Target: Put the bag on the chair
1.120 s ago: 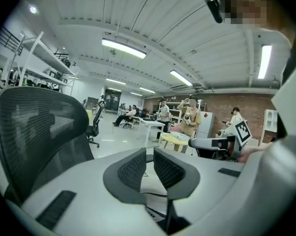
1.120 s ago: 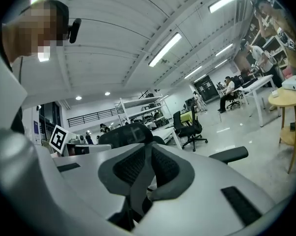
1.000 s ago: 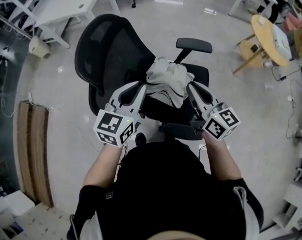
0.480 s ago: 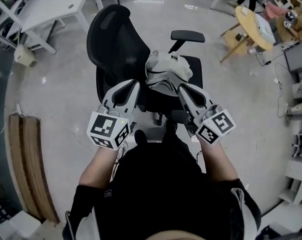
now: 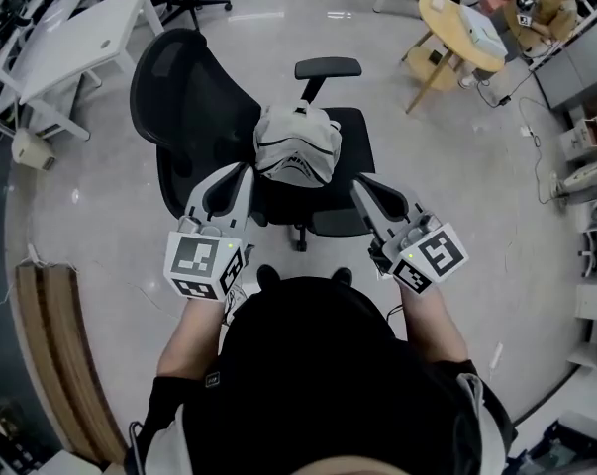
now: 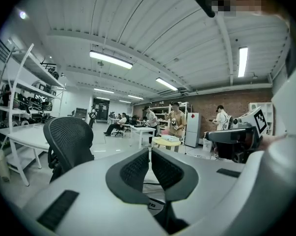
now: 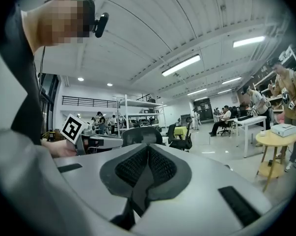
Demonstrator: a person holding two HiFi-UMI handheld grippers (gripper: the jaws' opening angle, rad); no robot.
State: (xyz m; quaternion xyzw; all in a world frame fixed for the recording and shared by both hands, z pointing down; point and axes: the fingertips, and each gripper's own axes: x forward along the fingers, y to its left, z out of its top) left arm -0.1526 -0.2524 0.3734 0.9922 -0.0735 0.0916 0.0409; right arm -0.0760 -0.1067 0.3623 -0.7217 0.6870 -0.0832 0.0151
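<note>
Grey-white cloth bag [image 5: 296, 144] sits on the seat of the black mesh chair [image 5: 194, 97], close to the backrest. We hold our left gripper [image 5: 241, 174] near the bag, jaws pressed together and empty. Our right gripper [image 5: 363, 184] has just been closing its jaws; they now meet with nothing between them.

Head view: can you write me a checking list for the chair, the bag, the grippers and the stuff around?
Surface: pale glossy floor.
Job's things: pale grey bag sits on the seat of the black office chair.
Clutter: round yellow table with a white box; white desk.
Grippers: left gripper shut, empty; right gripper jaws have just been closing, now together, empty; both apart from the bag.
Cables: dark cable on the floor.
Surroundings: people far back.
</note>
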